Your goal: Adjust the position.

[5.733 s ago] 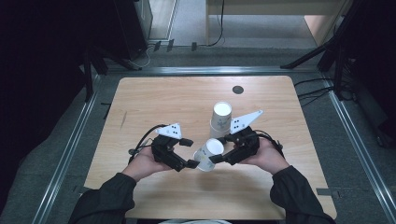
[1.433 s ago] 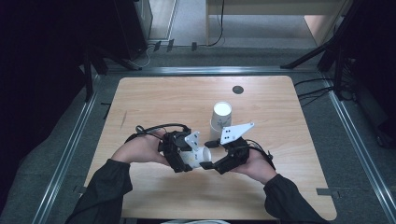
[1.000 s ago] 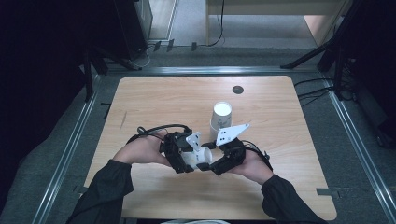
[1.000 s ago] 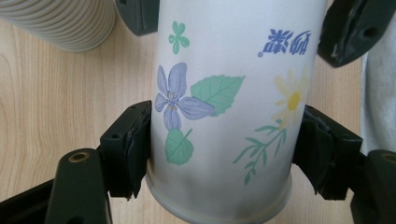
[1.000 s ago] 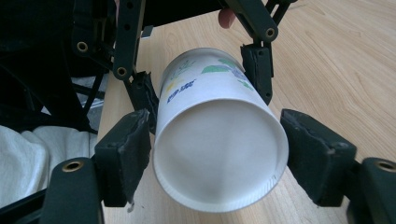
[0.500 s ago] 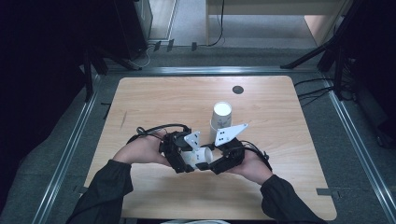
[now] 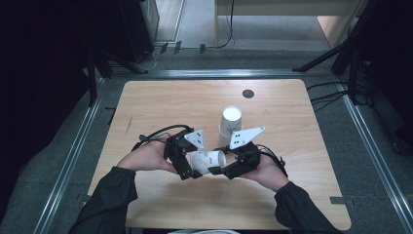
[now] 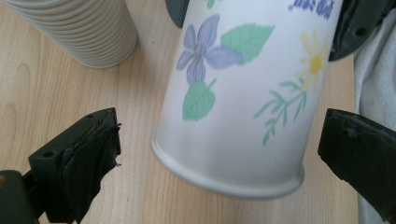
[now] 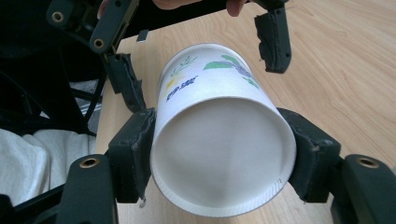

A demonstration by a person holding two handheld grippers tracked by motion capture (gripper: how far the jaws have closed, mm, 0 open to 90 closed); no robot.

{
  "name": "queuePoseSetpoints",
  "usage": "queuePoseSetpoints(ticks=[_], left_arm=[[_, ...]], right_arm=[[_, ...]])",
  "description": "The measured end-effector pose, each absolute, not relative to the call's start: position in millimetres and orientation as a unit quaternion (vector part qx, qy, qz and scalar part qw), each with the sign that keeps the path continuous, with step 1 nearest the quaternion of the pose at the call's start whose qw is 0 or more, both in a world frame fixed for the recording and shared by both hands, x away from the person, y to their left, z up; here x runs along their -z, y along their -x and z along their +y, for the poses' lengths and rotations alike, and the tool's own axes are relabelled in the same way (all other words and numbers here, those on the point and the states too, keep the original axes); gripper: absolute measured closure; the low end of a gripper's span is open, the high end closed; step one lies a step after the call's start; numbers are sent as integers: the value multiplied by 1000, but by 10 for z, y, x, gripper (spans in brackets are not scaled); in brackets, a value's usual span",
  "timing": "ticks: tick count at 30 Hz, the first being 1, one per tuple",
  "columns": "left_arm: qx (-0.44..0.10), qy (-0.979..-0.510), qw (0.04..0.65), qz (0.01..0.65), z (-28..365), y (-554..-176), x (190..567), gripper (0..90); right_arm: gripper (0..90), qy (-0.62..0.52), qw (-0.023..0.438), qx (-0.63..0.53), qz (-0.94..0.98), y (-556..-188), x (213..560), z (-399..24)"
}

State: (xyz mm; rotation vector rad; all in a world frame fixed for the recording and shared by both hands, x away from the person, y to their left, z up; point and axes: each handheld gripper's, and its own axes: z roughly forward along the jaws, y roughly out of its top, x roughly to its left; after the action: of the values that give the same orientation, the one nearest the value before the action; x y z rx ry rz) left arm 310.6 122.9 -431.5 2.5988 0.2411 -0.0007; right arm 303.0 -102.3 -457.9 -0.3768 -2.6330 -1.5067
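Note:
A white paper cup printed with flowers is held lying level above the table, between my two grippers. My right gripper is shut on the cup's base end, a pad pressing each side; its jaws have just been closing. My left gripper has just been opening. Its jaws now stand wide on either side of the rim end of the cup without touching it. In the high view the left gripper faces the right gripper over the front middle of the table.
A stack of ribbed paper cups stands upside down just behind the grippers, also at the upper left of the left gripper view. A dark round grommet sits near the table's far edge. Metal rails run along both sides.
Since several seconds ago both hands have drawn closer together and the cup has been turned to lie level between them. Over the last second the hands have barely shifted.

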Motion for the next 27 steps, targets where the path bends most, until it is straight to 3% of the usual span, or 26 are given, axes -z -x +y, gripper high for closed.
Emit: queuePoseSetpoints(ticks=[21, 27], left_arm=[[14, -926, 343, 154, 1543, -3078, 4436, 0], [19, -903, 393, 173, 1591, -3062, 4445, 0]], right_arm=[[338, 139, 36, 502, -853, -3072, 4521, -1278], [339, 139, 42, 512, -847, -3067, 4506, -1336]])
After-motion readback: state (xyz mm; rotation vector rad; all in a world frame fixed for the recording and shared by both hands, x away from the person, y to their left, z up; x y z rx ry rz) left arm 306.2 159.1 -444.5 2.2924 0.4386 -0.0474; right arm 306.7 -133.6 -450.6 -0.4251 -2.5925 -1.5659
